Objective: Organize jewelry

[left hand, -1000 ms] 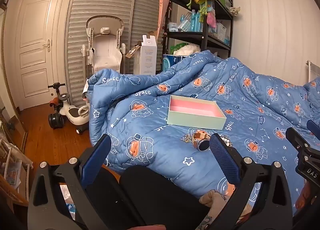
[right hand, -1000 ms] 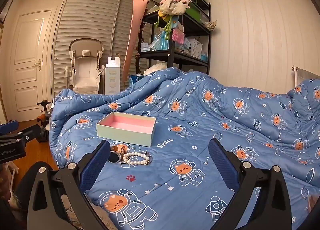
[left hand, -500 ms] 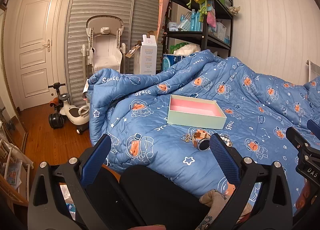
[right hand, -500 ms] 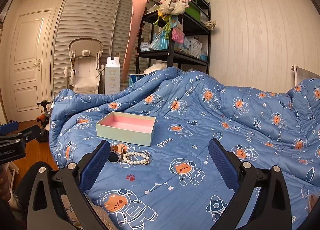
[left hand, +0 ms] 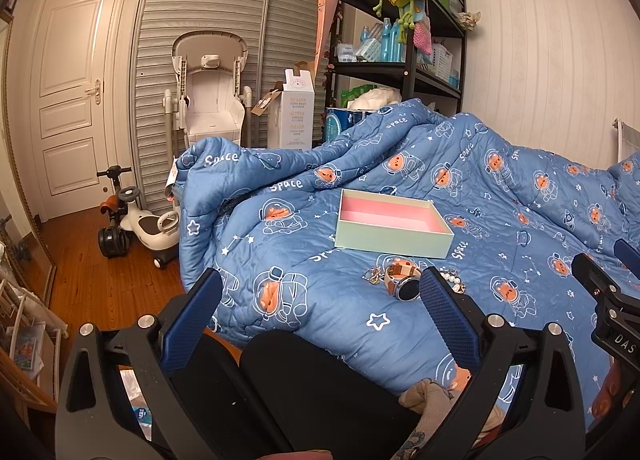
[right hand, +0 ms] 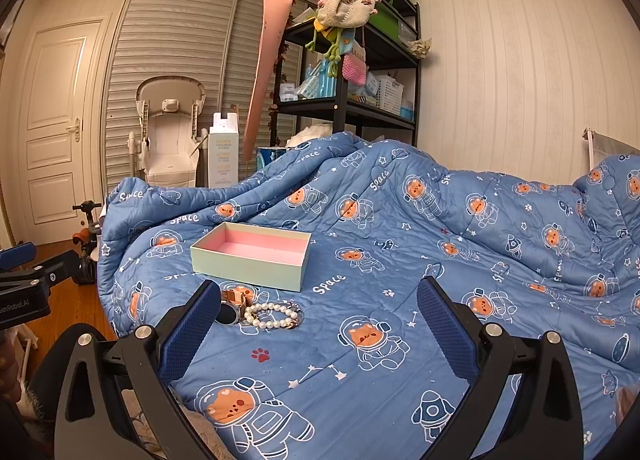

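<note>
Nothing moved since prior frames; both claws, left [left hand: 320, 300] & right [right hand: 318, 310], held spread, empty. Watch [left hand: 404, 284], pearl bracelet [right hand: 272, 314] lie ahead, box [right hand: 252, 256] beyond.

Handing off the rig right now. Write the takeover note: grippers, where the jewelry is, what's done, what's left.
Left gripper: open, empty, held short of the jewelry.
Right gripper: open, empty, also held back.
Box: on the blue quilt, lid off, pink inside with nothing visible in it.
Watch, pearl bracelet and a small metal piece: lying in a cluster on the quilt, just in front of the box.
Done: nothing placed yet.
Left: pick up each piece and set it in the box.
</note>
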A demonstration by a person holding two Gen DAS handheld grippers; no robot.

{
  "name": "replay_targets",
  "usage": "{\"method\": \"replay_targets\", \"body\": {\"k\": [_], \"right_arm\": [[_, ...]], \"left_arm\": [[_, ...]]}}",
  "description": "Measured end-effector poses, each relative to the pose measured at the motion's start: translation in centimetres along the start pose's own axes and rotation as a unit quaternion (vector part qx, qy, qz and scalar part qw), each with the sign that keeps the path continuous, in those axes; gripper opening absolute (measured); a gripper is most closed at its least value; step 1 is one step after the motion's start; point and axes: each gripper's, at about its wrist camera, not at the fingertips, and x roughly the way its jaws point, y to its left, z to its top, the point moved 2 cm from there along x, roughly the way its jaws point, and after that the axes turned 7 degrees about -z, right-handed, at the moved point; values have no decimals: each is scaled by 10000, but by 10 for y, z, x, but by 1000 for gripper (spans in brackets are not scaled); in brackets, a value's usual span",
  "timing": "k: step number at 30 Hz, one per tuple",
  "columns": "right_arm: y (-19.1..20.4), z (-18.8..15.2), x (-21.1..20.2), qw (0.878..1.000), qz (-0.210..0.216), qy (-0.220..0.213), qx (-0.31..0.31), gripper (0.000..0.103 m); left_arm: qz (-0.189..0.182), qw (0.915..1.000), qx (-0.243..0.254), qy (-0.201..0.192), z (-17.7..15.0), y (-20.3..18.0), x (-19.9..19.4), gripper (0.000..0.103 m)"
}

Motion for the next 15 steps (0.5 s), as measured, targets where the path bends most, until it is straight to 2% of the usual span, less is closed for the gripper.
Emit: {"method": "replay_targets", "body": {"k": [15], "right_arm": [[0, -1, 0, 10000, 2, 12, 8, 97]], "left_arm": [[4, 10000, 9, 11, -6, 0, 4, 97]]}}
